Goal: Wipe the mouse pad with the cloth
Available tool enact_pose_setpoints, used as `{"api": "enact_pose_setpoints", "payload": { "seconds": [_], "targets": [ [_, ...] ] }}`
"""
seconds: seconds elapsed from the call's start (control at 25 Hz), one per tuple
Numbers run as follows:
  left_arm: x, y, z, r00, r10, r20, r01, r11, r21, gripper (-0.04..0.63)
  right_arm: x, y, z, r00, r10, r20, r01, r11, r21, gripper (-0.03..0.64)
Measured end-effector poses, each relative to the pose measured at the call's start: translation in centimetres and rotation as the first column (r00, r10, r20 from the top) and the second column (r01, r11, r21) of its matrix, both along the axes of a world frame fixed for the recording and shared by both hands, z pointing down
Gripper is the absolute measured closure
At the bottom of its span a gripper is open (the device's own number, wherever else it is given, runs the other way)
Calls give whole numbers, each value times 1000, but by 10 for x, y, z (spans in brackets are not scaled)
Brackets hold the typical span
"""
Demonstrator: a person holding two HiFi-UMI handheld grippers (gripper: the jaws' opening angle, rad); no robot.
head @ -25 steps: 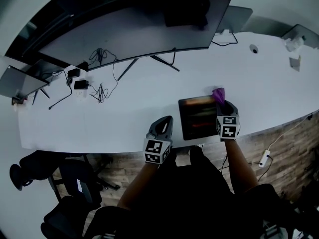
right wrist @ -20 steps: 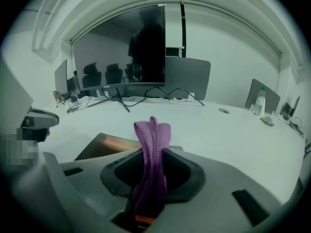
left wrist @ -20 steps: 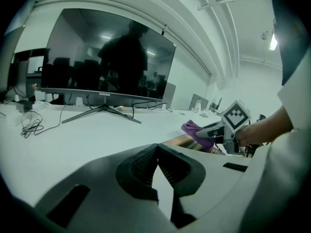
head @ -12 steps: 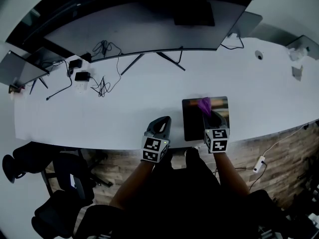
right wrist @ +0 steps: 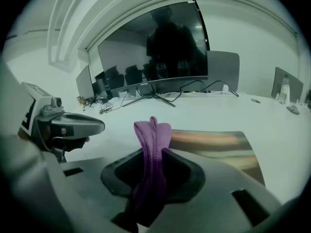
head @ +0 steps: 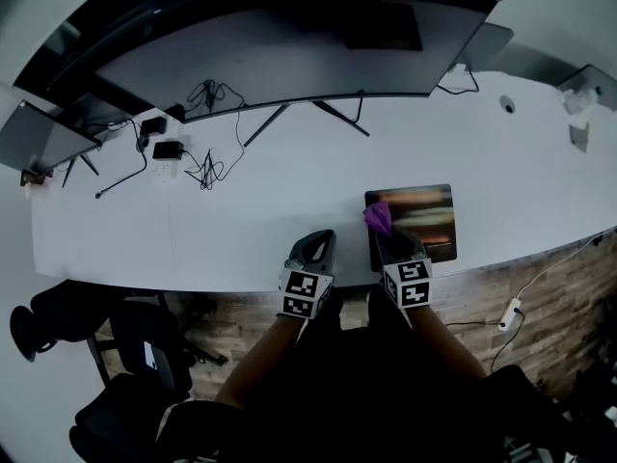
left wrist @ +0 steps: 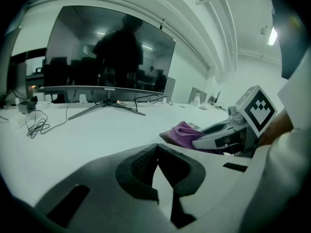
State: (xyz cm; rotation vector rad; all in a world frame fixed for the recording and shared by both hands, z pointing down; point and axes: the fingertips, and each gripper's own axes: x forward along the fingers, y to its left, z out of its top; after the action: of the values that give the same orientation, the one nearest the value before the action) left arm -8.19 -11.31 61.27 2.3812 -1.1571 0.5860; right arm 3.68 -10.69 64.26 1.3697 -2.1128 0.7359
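A dark mouse pad (head: 421, 215) with orange streaks lies near the white desk's front edge. My right gripper (head: 384, 233) is shut on a purple cloth (head: 376, 217) and holds it at the pad's left edge. In the right gripper view the cloth (right wrist: 152, 136) stands up between the jaws, with the pad (right wrist: 214, 142) stretching ahead and to the right. My left gripper (head: 319, 242) rests on the desk just left of the pad, shut with nothing in it. The left gripper view shows the cloth (left wrist: 181, 131) and the right gripper (left wrist: 219, 137) at its right.
A wide curved monitor (head: 270, 51) on a splayed stand fills the back of the desk (head: 241, 230). Tangled cables and adapters (head: 193, 162) lie at the back left, beside a laptop (head: 39, 148). Office chairs (head: 125, 355) stand on the floor at lower left.
My right gripper has dragged the cloth across the pad from its far right corner to its left edge, nearer to me. The left gripper has stayed put.
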Motion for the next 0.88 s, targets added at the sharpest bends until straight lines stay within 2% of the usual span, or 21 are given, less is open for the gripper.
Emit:
{"api": "enact_pose_setpoints", "payload": {
  "seconds": [0.44, 0.88],
  "targets": [
    [0, 7, -3, 1000, 27, -10, -27, 1000, 13, 577, -12, 8, 13, 999, 39, 38, -38, 999, -31, 502],
    [6, 8, -3, 999, 53, -8, -53, 998, 16, 577, 17, 6, 13, 998, 68, 5, -68, 998, -8, 502]
  ]
}}
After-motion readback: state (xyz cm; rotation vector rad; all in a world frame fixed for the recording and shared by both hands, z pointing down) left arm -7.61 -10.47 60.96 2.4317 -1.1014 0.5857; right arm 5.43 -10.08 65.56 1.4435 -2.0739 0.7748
